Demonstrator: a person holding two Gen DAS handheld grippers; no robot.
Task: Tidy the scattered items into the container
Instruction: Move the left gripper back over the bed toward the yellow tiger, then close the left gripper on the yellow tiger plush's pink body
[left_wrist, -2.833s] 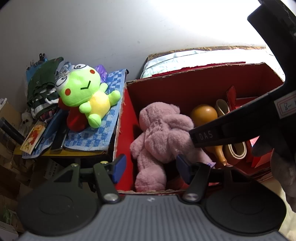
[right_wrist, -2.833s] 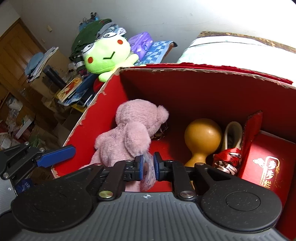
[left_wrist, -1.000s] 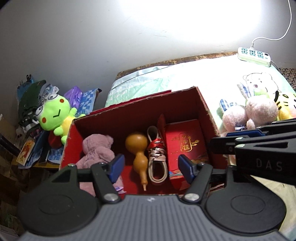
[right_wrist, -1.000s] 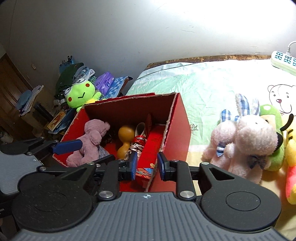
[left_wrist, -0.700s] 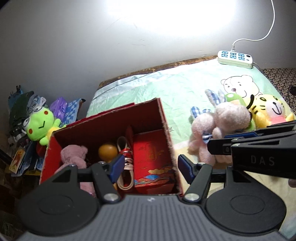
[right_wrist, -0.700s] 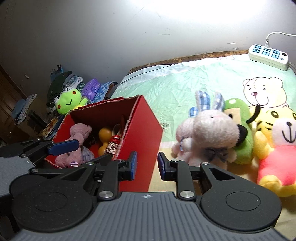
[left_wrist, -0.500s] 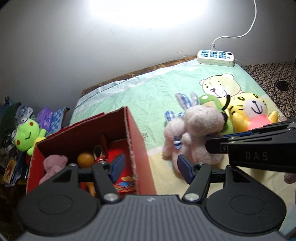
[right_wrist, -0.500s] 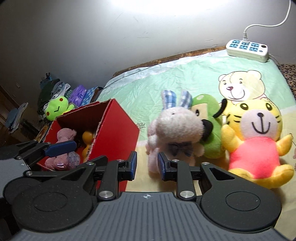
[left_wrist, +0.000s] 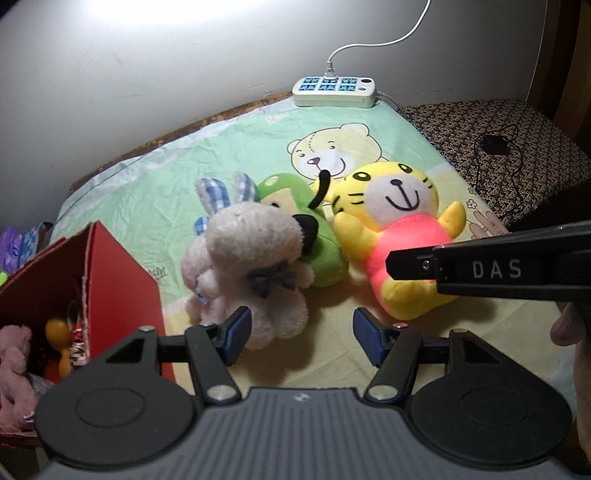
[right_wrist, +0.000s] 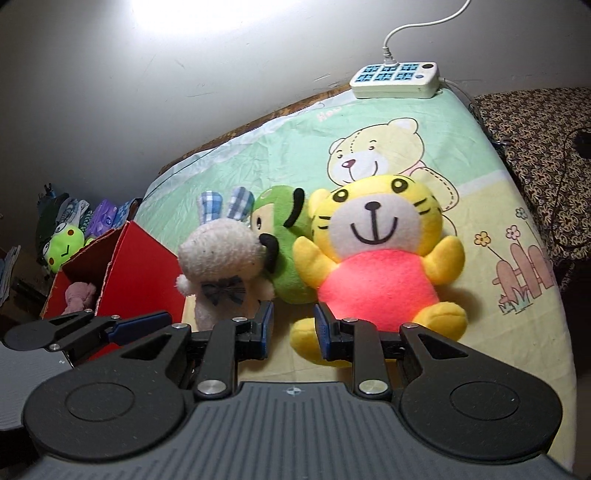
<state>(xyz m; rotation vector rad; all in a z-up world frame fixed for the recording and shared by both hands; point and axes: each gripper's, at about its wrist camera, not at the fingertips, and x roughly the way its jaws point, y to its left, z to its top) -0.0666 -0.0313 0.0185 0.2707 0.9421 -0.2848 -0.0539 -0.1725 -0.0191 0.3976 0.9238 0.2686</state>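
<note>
With both the left gripper (left_wrist: 298, 339) and right gripper (right_wrist: 291, 330) parted and empty, the pink rabbit (left_wrist: 248, 266), seated beside the red box (left_wrist: 122, 291), is best clamped at its torso.

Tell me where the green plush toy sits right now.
In both wrist views the green plush toy lies on the bed sheet, wedged between the pale bunny and the yellow tiger, right of the red box.

The pink bunny (left_wrist: 251, 254) hides most of the green plush (left_wrist: 314, 236) (its body barely shows); the red box (left_wrist: 122, 280) is cut off at the left edge.
</note>
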